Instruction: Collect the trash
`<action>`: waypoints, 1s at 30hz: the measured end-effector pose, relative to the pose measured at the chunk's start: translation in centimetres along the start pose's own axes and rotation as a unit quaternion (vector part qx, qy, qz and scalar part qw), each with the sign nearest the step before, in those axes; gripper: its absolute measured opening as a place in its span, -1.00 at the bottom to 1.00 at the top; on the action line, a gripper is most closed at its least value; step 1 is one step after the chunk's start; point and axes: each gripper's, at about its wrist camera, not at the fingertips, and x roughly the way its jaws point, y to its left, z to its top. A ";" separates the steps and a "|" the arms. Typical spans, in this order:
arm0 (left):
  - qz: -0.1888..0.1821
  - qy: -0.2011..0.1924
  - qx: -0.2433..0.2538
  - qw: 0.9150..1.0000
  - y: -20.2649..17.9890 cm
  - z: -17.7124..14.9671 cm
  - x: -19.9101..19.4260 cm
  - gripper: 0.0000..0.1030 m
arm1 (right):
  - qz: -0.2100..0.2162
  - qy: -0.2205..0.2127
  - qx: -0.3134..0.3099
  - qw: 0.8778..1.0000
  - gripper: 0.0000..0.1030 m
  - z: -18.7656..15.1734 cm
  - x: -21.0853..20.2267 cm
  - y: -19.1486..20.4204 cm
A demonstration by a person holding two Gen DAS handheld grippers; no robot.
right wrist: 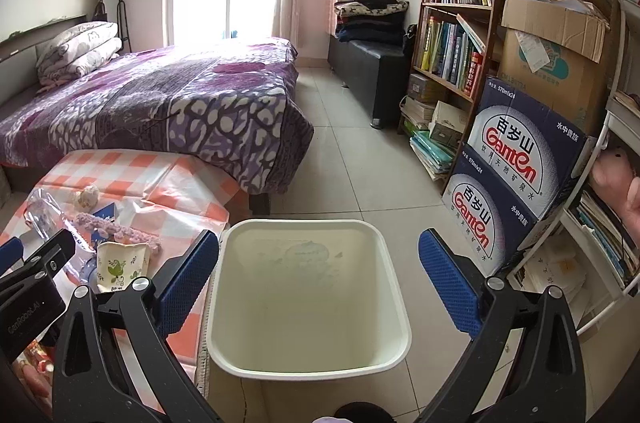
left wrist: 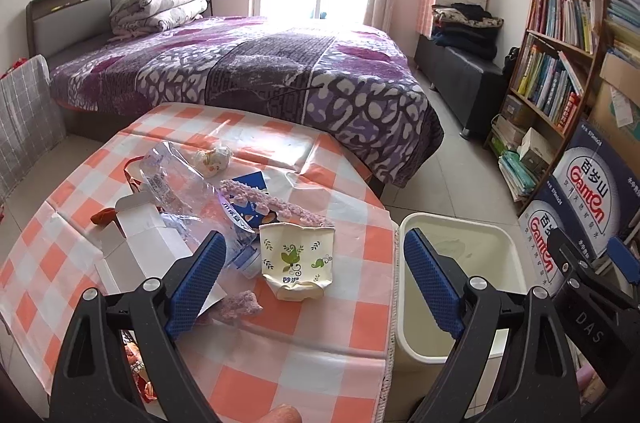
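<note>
1. Hovering over the checkered table (left wrist: pixel 328 335), the left gripper (left wrist: pixel 312 271) has jaws spread wide, nothing pinched btwn the blue pads (left wrist: pixel 200 279).
2. Crushed paper cup (left wrist: pixel 295 265) w/ green leaf print lies on the cloth right btwn those pads, closer to the near-left one, not touched by either.
3. Behind the cup: clear plastic wrapper (left wrist: pixel 176 183), opened white carton (left wrist: pixel 136 235), purple fuzzy strip (left wrist: pixel 272 201), a crumpled paper ball (left wrist: pixel 214 159) farther back. A purple scrap (left wrist: pixel 240 305) sits just beside the left pad.
4. Right gripper (right wrist: pixel 320 283) is released too, jaws at full spread, empty, hanging over the cream bin (right wrist: pixel 308 363).
5. Bin stands on the floor, just beside the table's right edge; its inside looks bare.
6. From the right wrist view the cup (right wrist: pixel 122 265) is off to the left, well outside those jaws.
7. All trash on the table, none gripped.
</note>
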 end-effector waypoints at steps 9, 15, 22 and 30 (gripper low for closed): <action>0.001 -0.001 0.007 1.000 -3.5 1.2 -1.2 0.71 | 0.004 0.008 -0.004 1.000 0.86 -0.4 -0.1 0.5; 0.000 0.010 0.004 1.000 -3.2 1.0 -0.7 0.72 | 0.009 0.007 -0.008 1.000 0.87 -0.3 -0.1 0.8; 0.001 0.012 0.005 1.000 -3.0 0.8 -0.6 0.72 | 0.012 0.009 -0.009 1.000 0.86 -0.4 -0.1 1.0; 0.004 0.011 0.007 1.000 -2.6 0.6 -0.5 0.73 | 0.019 0.010 -0.009 1.000 0.86 -0.5 -0.1 1.3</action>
